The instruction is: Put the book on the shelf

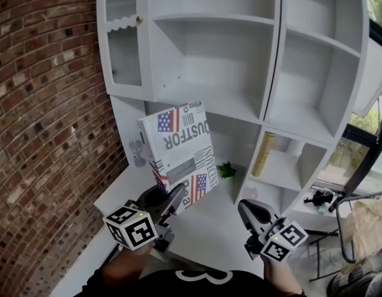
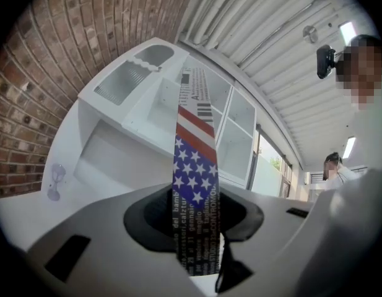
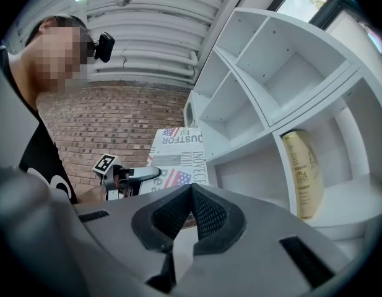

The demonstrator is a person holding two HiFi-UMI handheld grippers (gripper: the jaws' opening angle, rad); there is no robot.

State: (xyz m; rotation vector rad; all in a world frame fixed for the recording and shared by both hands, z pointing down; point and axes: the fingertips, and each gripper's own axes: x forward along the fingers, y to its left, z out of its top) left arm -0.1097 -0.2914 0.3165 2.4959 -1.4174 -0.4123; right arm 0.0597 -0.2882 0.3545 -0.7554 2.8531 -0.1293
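Observation:
A book (image 1: 178, 144) with white covers, stars-and-stripes patches and black lettering is held upright in front of the white shelf unit (image 1: 265, 54), below its lower left compartment. My left gripper (image 1: 173, 198) is shut on the book's bottom edge. In the left gripper view the book's spine (image 2: 195, 166) rises out of the left gripper (image 2: 197, 228), pinched between the pads. My right gripper (image 1: 247, 210) hangs lower right of the book, apart from it, shut with nothing in it. Its pads meet in the right gripper view (image 3: 191, 206), where the book (image 3: 178, 159) shows at the left.
A yellow book (image 1: 264, 154) stands in a lower right compartment (image 3: 302, 175). A small green plant (image 1: 226, 169) and a clear glass (image 1: 137, 150) sit on the white counter (image 1: 209, 228). A brick wall (image 1: 42, 135) runs along the left. A cabinet door (image 1: 124, 48) closes the upper left.

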